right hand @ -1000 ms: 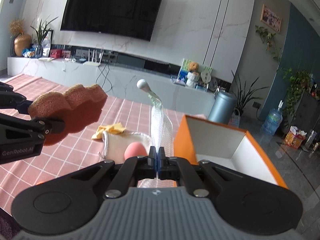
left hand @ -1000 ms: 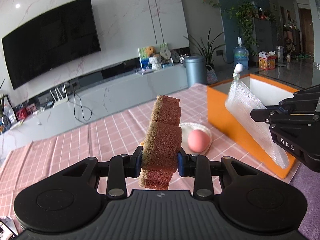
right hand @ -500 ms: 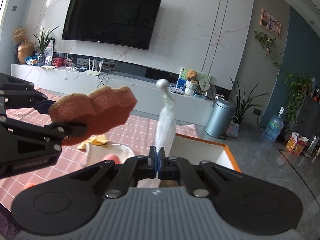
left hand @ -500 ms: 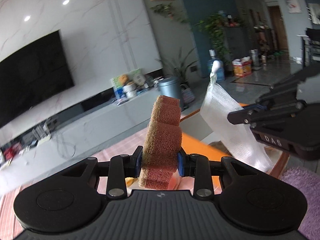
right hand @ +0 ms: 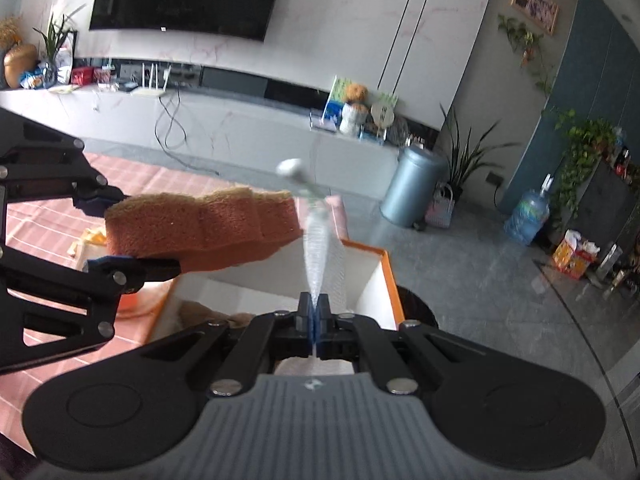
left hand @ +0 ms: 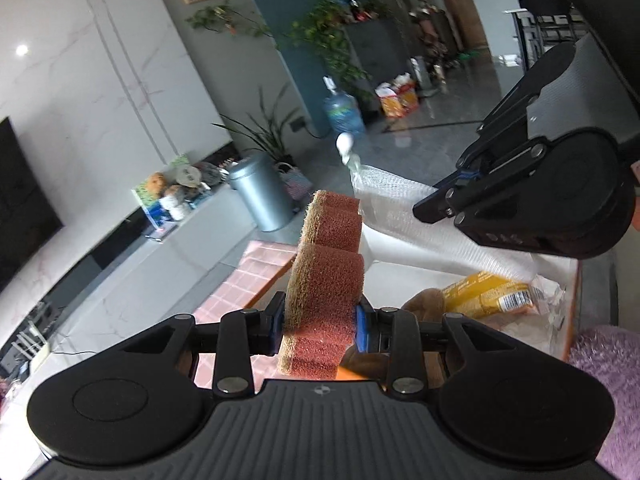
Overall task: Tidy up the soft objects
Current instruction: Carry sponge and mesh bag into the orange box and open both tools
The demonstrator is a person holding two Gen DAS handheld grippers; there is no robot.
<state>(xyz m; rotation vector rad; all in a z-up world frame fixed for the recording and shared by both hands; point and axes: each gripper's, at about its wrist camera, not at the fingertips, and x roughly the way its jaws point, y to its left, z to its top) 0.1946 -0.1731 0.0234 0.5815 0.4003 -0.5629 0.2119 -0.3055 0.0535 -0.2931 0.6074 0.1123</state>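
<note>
My left gripper [left hand: 320,330] is shut on a brown wavy sponge [left hand: 326,280], held on edge above the near rim of the orange box [left hand: 573,320]. The sponge [right hand: 200,232] and the left gripper [right hand: 120,236] also show at the left of the right wrist view. My right gripper [right hand: 313,326] is shut on a white mesh bag [right hand: 320,252] with a white bead on its cord, held over the box's [right hand: 390,280] white inside. In the left wrist view the right gripper [left hand: 424,206] holds the mesh bag [left hand: 420,240] just right of the sponge.
Inside the box lie a brown plush piece [left hand: 424,304] and a yellow wrapped pack [left hand: 484,294]. The pink checked tablecloth [right hand: 48,212] lies left of the box, with a yellow cloth [right hand: 90,236] on it. A purple fuzzy surface [left hand: 604,364] is at the right.
Both grippers moved right from above the table to above the orange box, still holding the sponge and the mesh bag. The box's inside has come into view.
</note>
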